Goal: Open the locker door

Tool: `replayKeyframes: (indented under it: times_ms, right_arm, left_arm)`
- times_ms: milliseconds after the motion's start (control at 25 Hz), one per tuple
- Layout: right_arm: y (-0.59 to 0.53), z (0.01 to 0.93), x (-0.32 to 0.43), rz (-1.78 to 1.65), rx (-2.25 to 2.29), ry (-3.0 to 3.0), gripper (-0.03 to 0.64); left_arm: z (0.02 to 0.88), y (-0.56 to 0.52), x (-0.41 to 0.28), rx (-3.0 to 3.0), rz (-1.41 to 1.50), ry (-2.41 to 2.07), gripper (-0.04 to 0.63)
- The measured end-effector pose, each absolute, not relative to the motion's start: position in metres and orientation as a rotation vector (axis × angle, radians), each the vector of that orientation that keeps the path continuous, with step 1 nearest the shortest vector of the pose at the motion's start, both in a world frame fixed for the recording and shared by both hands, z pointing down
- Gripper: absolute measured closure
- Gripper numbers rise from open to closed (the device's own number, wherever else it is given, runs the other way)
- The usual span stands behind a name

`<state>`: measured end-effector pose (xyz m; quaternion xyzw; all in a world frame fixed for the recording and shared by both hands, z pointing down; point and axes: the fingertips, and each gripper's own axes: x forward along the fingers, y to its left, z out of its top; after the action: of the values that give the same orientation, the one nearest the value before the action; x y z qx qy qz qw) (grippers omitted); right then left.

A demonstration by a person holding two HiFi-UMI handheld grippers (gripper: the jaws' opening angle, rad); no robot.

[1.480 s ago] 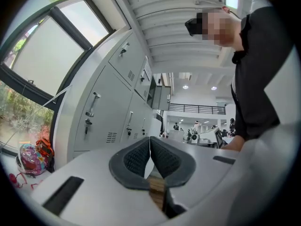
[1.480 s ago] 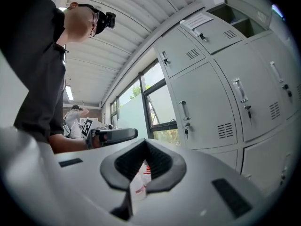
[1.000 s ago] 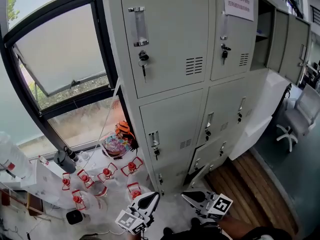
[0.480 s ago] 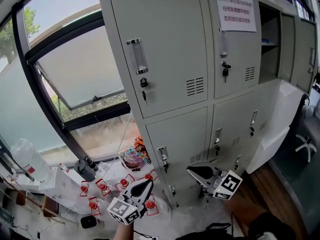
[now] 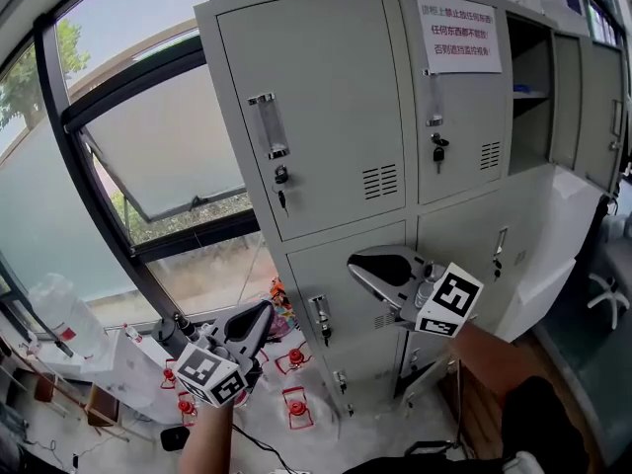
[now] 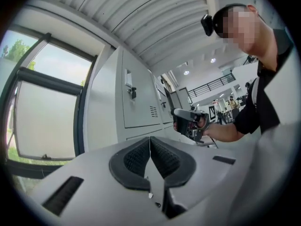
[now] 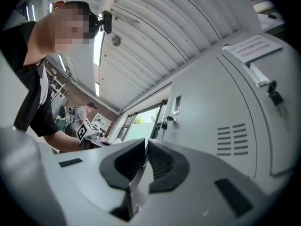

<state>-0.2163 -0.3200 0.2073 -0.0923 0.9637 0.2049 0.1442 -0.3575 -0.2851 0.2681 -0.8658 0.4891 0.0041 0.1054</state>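
Raised since earlier, left gripper (image 5: pixel 263 311) and right gripper (image 5: pixel 358 264) are held with jaws shut, empty; locker door (image 5: pixel 331 87) handle (image 5: pixel 269 126) could be glanced off if jaws are not opened.

A tilt-open window (image 5: pixel 148 156) occupies the head view from 9 to 11 o'clock, with a clear plastic bottle (image 5: pixel 59 314) below it at 8 o'clock. Several small red-and-white objects (image 5: pixel 296 406) lie on the pale floor (image 5: pixel 336 433) near 6 o'clock. A white printed notice (image 5: pixel 457 33) sits at 1 o'clock, and a white office chair (image 5: pixel 610 302) stands at 3 o'clock, at the frame edge.
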Motion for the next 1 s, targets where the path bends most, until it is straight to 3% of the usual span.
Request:
replayKeyframes:
  times_ms: [560,760,1000]
  right_arm:
    - [-0.325,0.055,-0.248,0.683,-0.170,2.760,0.520]
    - [-0.326,0.028,-0.274,0.786,-0.210,2.789,0.480]
    - [-0.341,0.008,-0.297,0.836,-0.331,2.816,0.480]
  left_arm:
    - [0.146,-0.307,-0.360,-2.493,-0.060,1.319,0.578]
    - [0.124,-0.321,-0.365,-2.542,-0.023,1.317,0.578]
    - [0.105,-0.335,-0.379,-2.483,-0.085,1.357,0.578]
